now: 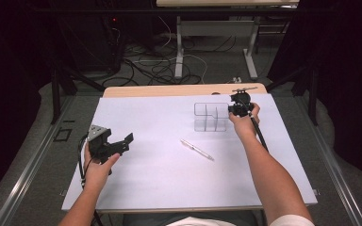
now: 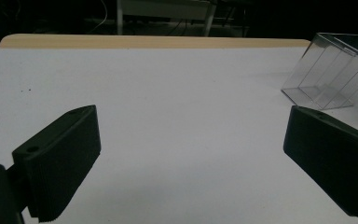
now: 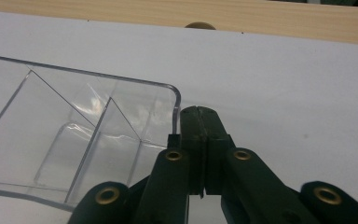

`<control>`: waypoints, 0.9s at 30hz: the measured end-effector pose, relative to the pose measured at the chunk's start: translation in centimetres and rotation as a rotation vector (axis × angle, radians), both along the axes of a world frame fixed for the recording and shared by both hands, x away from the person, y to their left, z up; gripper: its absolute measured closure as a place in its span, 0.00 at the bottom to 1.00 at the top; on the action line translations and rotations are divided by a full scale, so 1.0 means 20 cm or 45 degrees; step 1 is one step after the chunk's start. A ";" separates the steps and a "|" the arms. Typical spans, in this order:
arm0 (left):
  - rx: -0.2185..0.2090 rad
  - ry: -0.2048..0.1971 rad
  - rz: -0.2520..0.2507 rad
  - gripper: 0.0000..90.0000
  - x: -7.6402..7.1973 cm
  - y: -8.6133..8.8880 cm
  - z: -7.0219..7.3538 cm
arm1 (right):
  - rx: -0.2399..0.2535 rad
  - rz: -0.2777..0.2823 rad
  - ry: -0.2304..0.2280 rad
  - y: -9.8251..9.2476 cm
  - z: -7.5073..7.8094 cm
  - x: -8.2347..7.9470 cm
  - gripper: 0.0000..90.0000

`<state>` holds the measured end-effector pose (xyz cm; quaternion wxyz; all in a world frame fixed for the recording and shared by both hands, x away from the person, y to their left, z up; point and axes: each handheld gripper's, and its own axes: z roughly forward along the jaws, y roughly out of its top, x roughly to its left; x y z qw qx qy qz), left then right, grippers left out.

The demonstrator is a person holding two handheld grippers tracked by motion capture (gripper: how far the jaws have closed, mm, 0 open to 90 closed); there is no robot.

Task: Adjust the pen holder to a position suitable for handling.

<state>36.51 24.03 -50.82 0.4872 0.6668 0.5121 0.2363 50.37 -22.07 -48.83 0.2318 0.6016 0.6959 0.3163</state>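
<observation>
- The right tongs (image 3: 200, 154) were seen with their jaws shut flat against each other, just beside the near corner of the clear tray (image 3: 74, 140); whether a sliver of the tray's wall was pinched between them could not be told.
- In the high view the right tongs (image 1: 239, 107) were held at the right edge of the tray (image 1: 210, 117), toward the far right of the table (image 1: 146, 117).
- The left tongs (image 2: 191, 154) were held wide open with nothing between the jaws, aimed across bare white surface; the tray (image 2: 331, 74) appeared tilted at the upper right of that view.
- In the high view the left tongs (image 1: 115, 145) were kept low at the near left, well apart from the tray.
- The work was judged to be at an early stage: the tray's compartments were seen empty, and nothing had been placed in them.
- A pen (image 1: 196, 149) was seen lying flat and untouched on the table, between the two hands and nearer than the tray; it was judged likely to be what was left to pick up and put in.
- No obstacle was seen between either tongs and the pen.
- Beyond the table, cables (image 1: 160, 66) on the floor and the legs of another desk (image 1: 179, 47) were seen, well out of the way.
</observation>
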 end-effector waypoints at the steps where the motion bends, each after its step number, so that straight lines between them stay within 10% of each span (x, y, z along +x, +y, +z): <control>1: -0.002 -0.002 0.000 0.04 0.00 0.00 0.00 | 0.011 -0.005 0.006 0.00 0.00 0.00 1.00; 27: 0.009 0.006 -0.011 0.04 0.01 -0.01 -0.01 | 0.040 -0.045 -0.017 0.01 -0.02 -0.02 1.00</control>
